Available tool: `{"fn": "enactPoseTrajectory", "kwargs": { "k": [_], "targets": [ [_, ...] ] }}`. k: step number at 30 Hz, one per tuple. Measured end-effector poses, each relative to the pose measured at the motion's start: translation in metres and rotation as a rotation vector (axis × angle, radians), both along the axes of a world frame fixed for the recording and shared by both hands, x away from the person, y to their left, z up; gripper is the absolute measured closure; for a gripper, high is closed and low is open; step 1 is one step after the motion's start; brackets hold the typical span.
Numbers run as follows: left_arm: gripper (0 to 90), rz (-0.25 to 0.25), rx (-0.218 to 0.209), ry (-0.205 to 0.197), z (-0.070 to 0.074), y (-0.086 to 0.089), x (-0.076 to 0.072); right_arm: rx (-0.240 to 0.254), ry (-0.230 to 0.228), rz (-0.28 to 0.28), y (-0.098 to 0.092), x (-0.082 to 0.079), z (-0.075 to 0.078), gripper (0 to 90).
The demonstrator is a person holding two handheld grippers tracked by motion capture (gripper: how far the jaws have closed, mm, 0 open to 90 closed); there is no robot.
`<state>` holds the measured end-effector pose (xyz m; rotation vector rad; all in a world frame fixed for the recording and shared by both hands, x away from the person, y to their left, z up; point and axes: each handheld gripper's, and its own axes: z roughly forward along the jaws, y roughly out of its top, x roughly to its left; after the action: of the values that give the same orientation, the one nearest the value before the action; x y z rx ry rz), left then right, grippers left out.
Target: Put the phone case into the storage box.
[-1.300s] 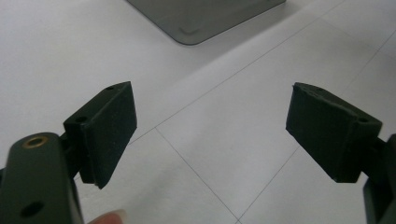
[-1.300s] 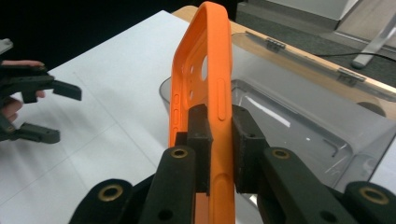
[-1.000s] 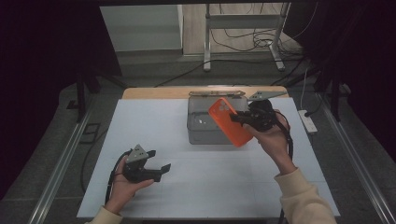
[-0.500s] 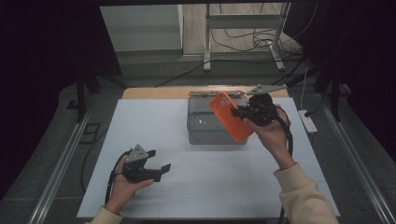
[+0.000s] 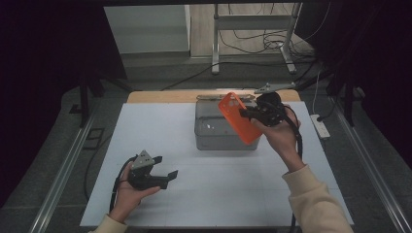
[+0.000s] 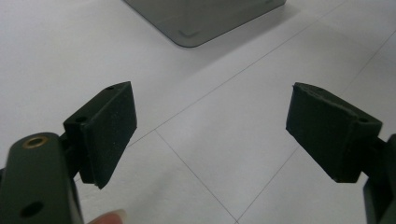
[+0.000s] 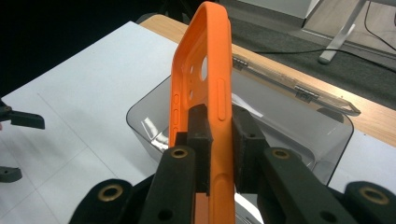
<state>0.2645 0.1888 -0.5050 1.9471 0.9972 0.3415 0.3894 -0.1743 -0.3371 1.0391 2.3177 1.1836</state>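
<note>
An orange phone case (image 5: 239,118) hangs tilted in the air over the right side of a clear grey plastic box (image 5: 210,130). My right gripper (image 5: 253,115) is shut on its edge; in the right gripper view both pads clamp the orange phone case (image 7: 211,88) above the open box (image 7: 299,126). My left gripper (image 5: 164,167) rests low over the white table (image 5: 155,121) at the near left, open, with nothing between its fingers. In the left gripper view the left gripper (image 6: 210,130) spans bare white table, and a corner of the box (image 6: 196,18) lies beyond.
The box's clear lid (image 7: 299,86) lies open behind it, toward the wooden far edge (image 5: 160,96) of the table. A white power strip (image 5: 321,127) sits off the table's right side. Metal stand legs and cables (image 5: 252,43) stand on the floor beyond.
My right gripper has lifted the orange case slightly up and toward the far side over the box, tilting it more upright. The left gripper has stayed still.
</note>
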Motion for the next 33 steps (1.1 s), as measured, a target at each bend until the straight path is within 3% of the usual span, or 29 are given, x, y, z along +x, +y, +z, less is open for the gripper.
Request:
{"fn": "enactPoseTrajectory", "kwargs": {
  "k": [14,33],
  "targets": [
    [16.4,0.002,0.004,0.000,0.000,0.000,0.000,0.000,0.015,-0.053,0.001,0.010,0.003,79.8],
    [16.3,0.004,-0.008,0.009,0.000,0.001,0.001,-0.058,0.013,-0.111,0.009,0.023,-0.003,79.7]
  ]
}}
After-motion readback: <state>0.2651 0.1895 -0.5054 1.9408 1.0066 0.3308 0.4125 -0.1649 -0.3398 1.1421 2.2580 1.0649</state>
